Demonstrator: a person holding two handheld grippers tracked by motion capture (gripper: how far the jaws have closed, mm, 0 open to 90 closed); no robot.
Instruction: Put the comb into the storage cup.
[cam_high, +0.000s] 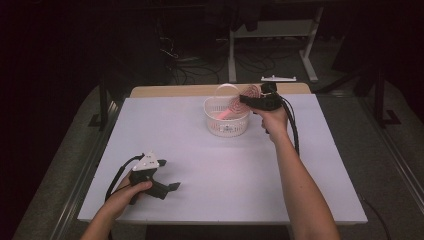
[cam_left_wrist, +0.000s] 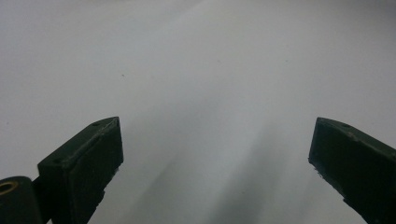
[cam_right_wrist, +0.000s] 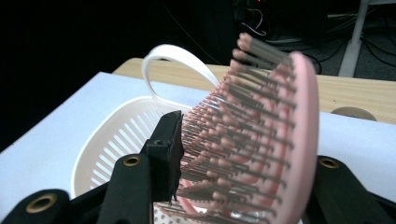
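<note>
Both hands split it: right gripper (cam_right_wrist: 243, 172) loosely brackets the pink hairbrush (cam_right_wrist: 261, 140), handle down in the white basket (cam_high: 226, 120), likely dropping it off; left gripper (cam_left_wrist: 215, 154) gapes wide, empty, parked on the table (cam_high: 225, 175).

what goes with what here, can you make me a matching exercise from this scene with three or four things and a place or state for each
Things:
1. pink hairbrush
2. white basket
3. left claw
4. right claw

Places or states:
A. near the table's front left, jaws wide apart with nothing between them
B. at the far middle of the table, handle standing up
C. handle down inside the basket, bristled head sticking out
D. around the brush's head, above the basket's rim

Pairs: 1-C, 2-B, 3-A, 4-D
</note>
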